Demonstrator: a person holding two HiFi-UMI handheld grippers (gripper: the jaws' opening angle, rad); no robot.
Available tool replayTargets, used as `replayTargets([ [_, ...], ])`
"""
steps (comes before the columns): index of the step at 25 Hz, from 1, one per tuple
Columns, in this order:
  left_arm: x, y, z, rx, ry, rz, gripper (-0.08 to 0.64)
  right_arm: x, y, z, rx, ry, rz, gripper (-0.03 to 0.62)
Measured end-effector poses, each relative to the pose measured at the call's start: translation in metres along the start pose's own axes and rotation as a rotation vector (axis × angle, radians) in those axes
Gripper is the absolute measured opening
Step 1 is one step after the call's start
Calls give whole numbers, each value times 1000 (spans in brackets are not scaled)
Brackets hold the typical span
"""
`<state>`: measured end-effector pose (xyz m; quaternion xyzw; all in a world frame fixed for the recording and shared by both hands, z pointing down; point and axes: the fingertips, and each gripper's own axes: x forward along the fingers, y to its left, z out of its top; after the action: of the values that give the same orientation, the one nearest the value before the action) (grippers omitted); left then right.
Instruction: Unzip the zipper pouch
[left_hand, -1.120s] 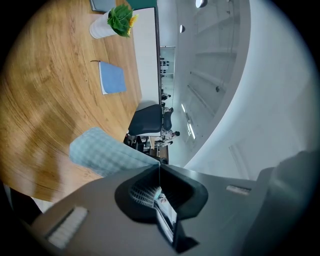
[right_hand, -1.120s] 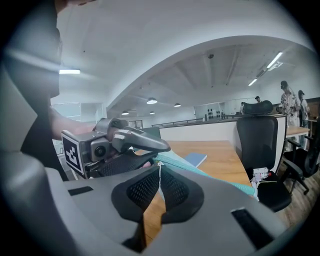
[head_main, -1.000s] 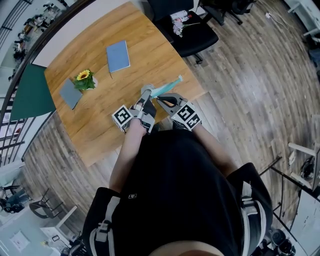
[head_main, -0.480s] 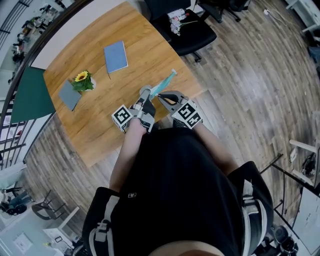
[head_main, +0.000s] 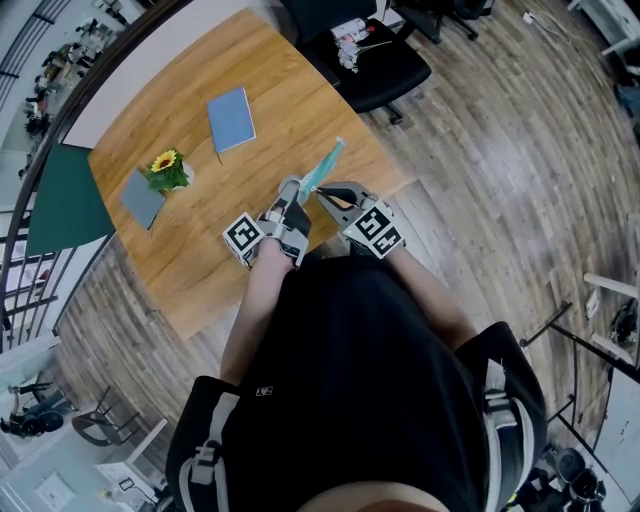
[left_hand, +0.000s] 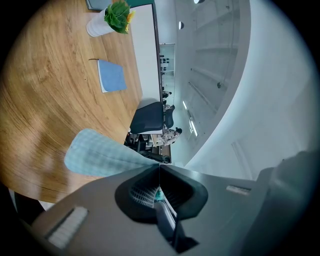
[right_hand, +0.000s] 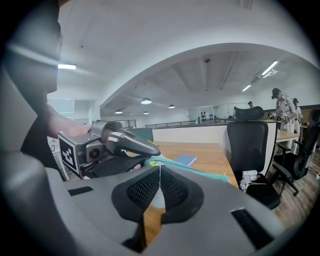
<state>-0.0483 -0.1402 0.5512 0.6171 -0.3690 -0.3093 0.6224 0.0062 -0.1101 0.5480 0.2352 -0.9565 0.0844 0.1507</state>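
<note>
The light teal checked zipper pouch (head_main: 322, 167) hangs in the air over the wooden table's (head_main: 200, 250) near right corner, its free end pointing away from me. My left gripper (head_main: 292, 190) is shut on the pouch's near end; in the left gripper view the fabric (left_hand: 100, 152) fans out from the closed tips (left_hand: 159, 167). Just to the right, my right gripper (head_main: 322, 192) is shut at the zipper's near end (right_hand: 159, 167), the pull hidden between the pads. The right gripper view shows the zipper edge (right_hand: 200, 172) and the left gripper (right_hand: 115, 145) close by.
A blue notebook (head_main: 231, 118), a small potted sunflower (head_main: 167, 168) and a grey notebook (head_main: 141, 197) lie farther back on the table. A black office chair (head_main: 365, 55) stands past the table's right corner. Wooden floor lies to the right.
The pouch's free end has swung up and to the left in the head view. Both grippers have stayed almost in place, still shut.
</note>
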Motion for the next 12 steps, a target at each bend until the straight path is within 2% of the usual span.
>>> replayTargets([
  [12,1,3,0,10,13,2,6,0,-7,-2,19,-9,-44,8],
])
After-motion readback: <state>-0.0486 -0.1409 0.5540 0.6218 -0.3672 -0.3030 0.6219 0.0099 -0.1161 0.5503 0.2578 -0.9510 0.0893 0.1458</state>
